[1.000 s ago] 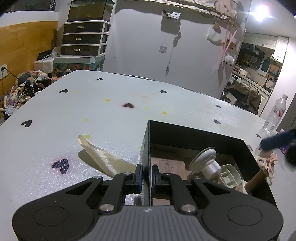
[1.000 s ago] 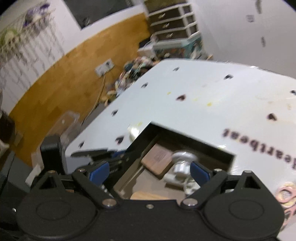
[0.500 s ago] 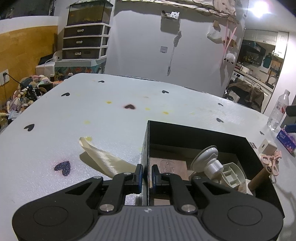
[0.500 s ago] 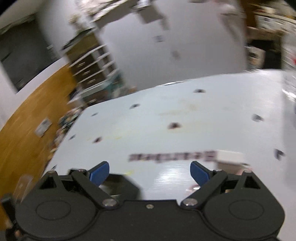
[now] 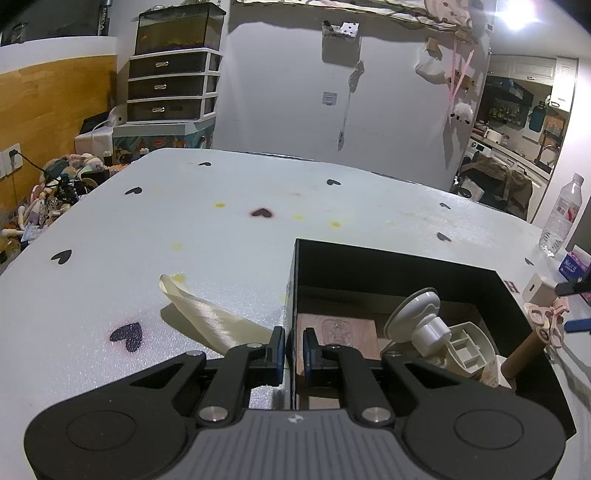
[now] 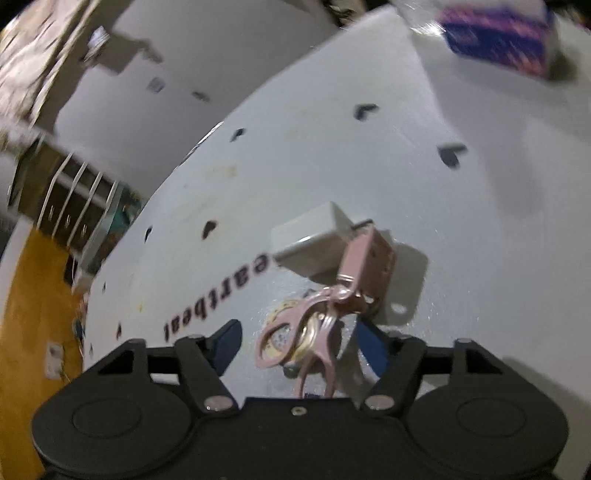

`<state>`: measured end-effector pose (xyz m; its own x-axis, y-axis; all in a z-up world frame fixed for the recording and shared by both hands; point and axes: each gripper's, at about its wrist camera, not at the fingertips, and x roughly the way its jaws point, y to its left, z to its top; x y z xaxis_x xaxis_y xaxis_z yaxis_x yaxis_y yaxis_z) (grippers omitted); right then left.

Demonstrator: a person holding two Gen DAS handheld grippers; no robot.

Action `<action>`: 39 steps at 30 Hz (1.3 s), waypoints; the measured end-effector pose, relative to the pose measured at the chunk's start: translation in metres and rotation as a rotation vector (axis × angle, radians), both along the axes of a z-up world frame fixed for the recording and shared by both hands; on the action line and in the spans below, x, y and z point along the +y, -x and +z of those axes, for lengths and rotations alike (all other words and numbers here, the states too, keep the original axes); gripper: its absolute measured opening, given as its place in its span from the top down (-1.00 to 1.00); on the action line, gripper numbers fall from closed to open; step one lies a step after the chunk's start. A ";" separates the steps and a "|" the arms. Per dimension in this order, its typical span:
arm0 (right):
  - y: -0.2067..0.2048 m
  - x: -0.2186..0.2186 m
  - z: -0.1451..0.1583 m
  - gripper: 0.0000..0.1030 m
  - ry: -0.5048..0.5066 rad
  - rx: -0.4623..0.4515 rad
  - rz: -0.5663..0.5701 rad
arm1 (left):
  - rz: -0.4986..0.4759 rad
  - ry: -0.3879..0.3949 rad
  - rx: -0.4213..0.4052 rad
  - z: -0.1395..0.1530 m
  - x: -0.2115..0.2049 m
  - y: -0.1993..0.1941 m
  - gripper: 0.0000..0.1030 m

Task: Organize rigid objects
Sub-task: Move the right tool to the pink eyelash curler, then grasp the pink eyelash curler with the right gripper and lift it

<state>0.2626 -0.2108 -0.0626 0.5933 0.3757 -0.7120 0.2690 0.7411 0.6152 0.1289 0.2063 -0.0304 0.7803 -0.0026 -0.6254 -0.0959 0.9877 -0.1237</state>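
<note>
My left gripper (image 5: 293,349) is shut on the left wall of a black box (image 5: 406,266) on the white table. The box holds a wooden block (image 5: 338,332), a white suction-cup piece (image 5: 417,314), a beige plastic part (image 5: 467,345) and a brown tube (image 5: 524,352). My right gripper (image 6: 299,345) is open, with pink scissors (image 6: 308,325) lying on the table between its fingers. The scissors (image 5: 550,319) and the right gripper's fingertips (image 5: 574,286) also show at the right edge of the left wrist view. A small white box (image 6: 314,240) sits just beyond the scissors.
A cream ribbon (image 5: 207,317) lies on the table left of the black box. A water bottle (image 5: 561,214) and a blue tissue pack (image 6: 502,33) stand near the table's right edge. The table cover (image 5: 184,229) has black heart prints.
My right gripper has swung away from the black box and come down over the pink scissors beside the small white box. My left gripper has held its grip on the box wall.
</note>
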 end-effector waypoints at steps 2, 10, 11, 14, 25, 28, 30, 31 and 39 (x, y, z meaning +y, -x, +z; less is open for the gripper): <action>-0.002 -0.004 -0.007 -0.25 -0.026 0.000 -0.056 | 0.000 0.001 0.002 -0.001 0.000 -0.001 0.81; 0.000 -0.022 -0.014 0.22 -0.028 -0.026 -0.180 | 0.006 0.003 0.008 -0.002 0.002 -0.002 0.81; 0.001 -0.023 -0.015 0.27 -0.028 -0.025 -0.193 | 0.007 0.003 0.009 -0.002 0.002 -0.002 0.81; 0.003 -0.024 -0.015 0.29 -0.033 -0.030 -0.212 | 0.005 0.004 0.009 -0.003 0.002 -0.002 0.81; -0.009 -0.020 -0.019 0.56 0.035 -0.105 -0.236 | 0.006 0.004 0.009 -0.003 0.000 -0.004 0.80; -0.008 -0.026 -0.017 0.62 0.034 -0.114 -0.223 | 0.006 0.003 0.009 -0.003 0.000 -0.004 0.80; -0.003 -0.031 -0.010 0.84 0.034 -0.139 -0.209 | 0.006 0.002 0.008 -0.003 0.000 -0.004 0.80; 0.000 -0.034 -0.004 0.87 0.038 -0.157 -0.199 | 0.006 0.003 0.008 -0.003 0.001 -0.004 0.80; 0.018 -0.017 0.044 0.92 0.044 -0.323 0.014 | 0.004 0.006 0.005 -0.002 0.000 -0.004 0.81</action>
<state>0.2446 -0.2277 -0.0185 0.7862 0.3582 -0.5036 0.0551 0.7710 0.6344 0.1331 0.2067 -0.0319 0.7769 -0.0031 -0.6296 -0.1009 0.9865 -0.1293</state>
